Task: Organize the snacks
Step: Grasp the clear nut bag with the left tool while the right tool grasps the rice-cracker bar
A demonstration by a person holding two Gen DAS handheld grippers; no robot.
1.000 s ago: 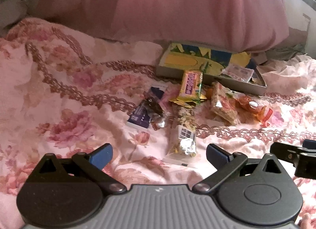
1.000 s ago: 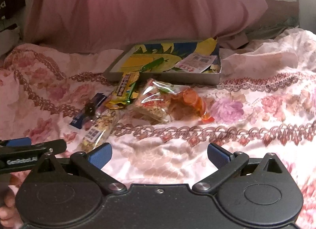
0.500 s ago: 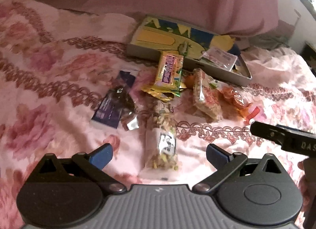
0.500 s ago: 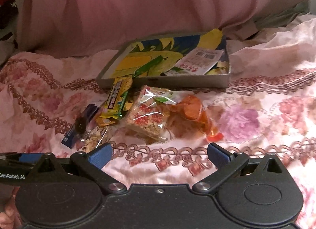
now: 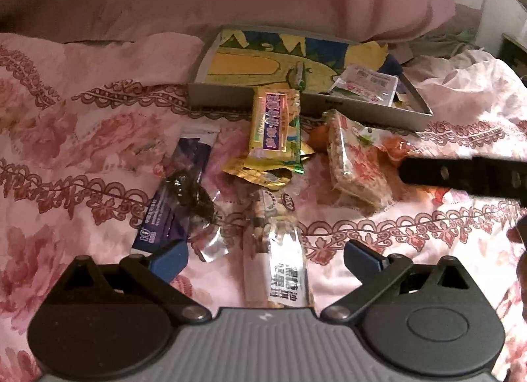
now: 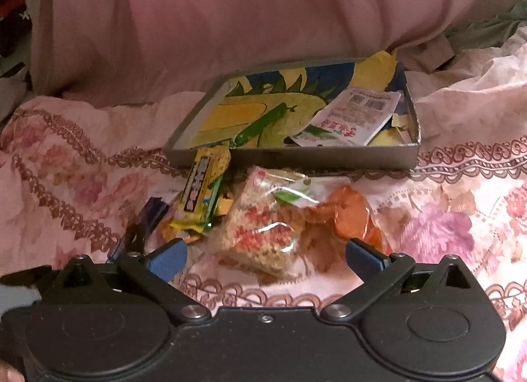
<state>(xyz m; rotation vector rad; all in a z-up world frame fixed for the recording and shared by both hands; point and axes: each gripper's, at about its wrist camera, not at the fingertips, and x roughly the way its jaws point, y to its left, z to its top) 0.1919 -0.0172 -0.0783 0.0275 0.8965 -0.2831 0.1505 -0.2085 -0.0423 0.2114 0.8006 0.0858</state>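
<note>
One box [image 5: 309, 108] sits on the bed. It holds one white packet [image 5: 365, 83] and one green stick [image 6: 263, 123]. Six snack packs lie in front: one yellow [image 5: 275, 125], one gold [image 5: 260, 176], one purple [image 5: 171, 197], one nut bag [image 5: 283, 260], one rice bar [image 5: 355, 164] and one orange pack [image 6: 349, 217].

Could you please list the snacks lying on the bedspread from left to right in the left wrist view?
Dark purple packet → clear nut packet → rice cracker pack → orange snack bag.
</note>
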